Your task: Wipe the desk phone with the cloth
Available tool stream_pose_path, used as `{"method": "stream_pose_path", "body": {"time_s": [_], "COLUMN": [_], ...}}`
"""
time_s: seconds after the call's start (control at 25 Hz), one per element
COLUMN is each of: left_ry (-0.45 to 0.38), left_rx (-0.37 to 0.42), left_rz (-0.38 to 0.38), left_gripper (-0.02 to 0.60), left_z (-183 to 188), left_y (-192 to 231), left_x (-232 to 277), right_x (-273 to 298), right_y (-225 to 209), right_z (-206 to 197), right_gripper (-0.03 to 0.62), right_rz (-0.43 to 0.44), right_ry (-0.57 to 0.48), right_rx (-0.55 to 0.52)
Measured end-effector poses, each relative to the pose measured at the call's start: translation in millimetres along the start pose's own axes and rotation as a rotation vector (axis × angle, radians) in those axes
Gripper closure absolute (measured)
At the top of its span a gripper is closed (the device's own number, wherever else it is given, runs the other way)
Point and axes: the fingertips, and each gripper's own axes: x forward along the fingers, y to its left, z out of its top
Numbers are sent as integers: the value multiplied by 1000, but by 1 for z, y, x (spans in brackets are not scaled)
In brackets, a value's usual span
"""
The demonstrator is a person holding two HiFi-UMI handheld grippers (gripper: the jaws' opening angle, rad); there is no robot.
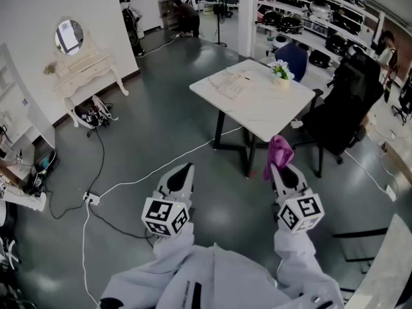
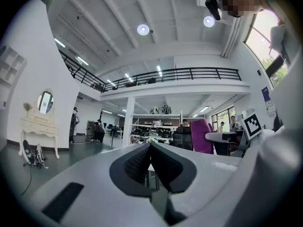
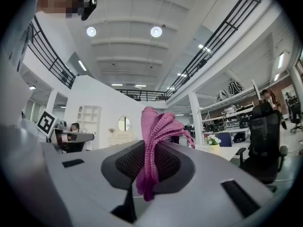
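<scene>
In head view alone, desk phone [image 1: 234,86]

A bunched magenta cloth [image 1: 278,152] stands pinched in the right tongs [image 1: 281,170]; farther off, a pale desk phone [image 1: 234,86] lies flat on the white tabletop [image 1: 270,111].

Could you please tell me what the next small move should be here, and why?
Probably step toward the white table and carry the right hand-held gripper forward to the desk phone. Its jaws are shut on the pink cloth, but the phone lies far ahead on the table, seemingly out of reach from here. The left hand-held gripper is shut and empty.
</scene>
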Motion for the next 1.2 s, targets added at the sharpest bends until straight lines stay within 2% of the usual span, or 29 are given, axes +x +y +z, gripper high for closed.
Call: {"method": "stream_pose_path", "body": {"time_s": [0.72, 1.2], "left_ry": [12, 53], "left_rx": [-15, -35], "left_rz": [27, 44], "left_gripper": [583, 584], "left_z": [-9, -32], "left_y": [-4, -1], "left_x": [16, 34], "right_x": [16, 41], "right_y": [-14, -26], "right_z": [-11, -37], "right_gripper": [557, 556], "right_rz": [41, 61], "right_ry": [9, 48], "right_rx": [22, 55]}}
